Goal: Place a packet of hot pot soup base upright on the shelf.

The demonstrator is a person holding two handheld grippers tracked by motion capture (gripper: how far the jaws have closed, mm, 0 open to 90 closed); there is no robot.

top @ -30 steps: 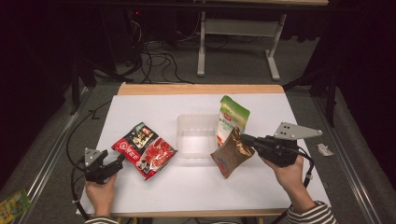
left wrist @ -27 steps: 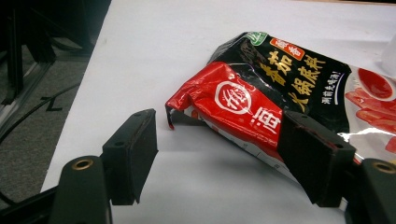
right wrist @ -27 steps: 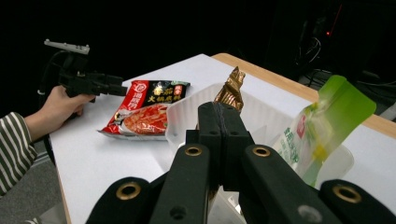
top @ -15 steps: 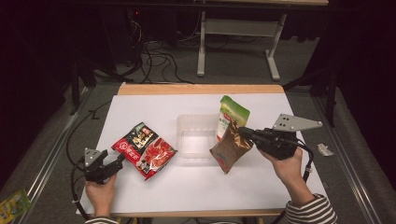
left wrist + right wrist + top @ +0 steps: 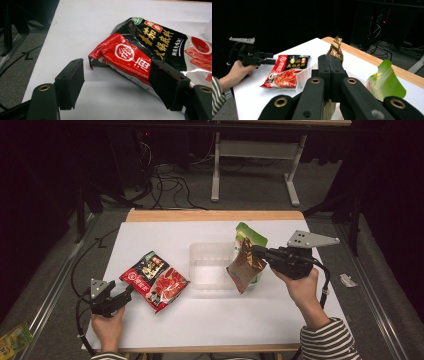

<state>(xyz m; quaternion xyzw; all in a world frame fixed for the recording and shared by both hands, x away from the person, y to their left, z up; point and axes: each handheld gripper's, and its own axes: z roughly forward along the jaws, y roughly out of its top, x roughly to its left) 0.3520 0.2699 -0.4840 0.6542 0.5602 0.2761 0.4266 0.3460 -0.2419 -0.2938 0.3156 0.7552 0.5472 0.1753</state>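
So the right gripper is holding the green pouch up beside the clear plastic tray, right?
Not quite. The right gripper is shut on the brown-gold pouch, held up beside the clear plastic tray. The green pouch is behind it, not in the jaws. The high view shows this.

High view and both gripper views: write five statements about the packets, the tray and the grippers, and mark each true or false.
1. The right gripper is shut on the brown packet. True.
2. The brown packet lies flat inside the clear tray. False: it hangs lifted at the tray's right edge.
3. The left gripper has its jaws open. True.
4. The left gripper clamps the red packet. False: the packet lies on the table, with the jaws open at its corner.
5. The green packet is beside the brown one. True.
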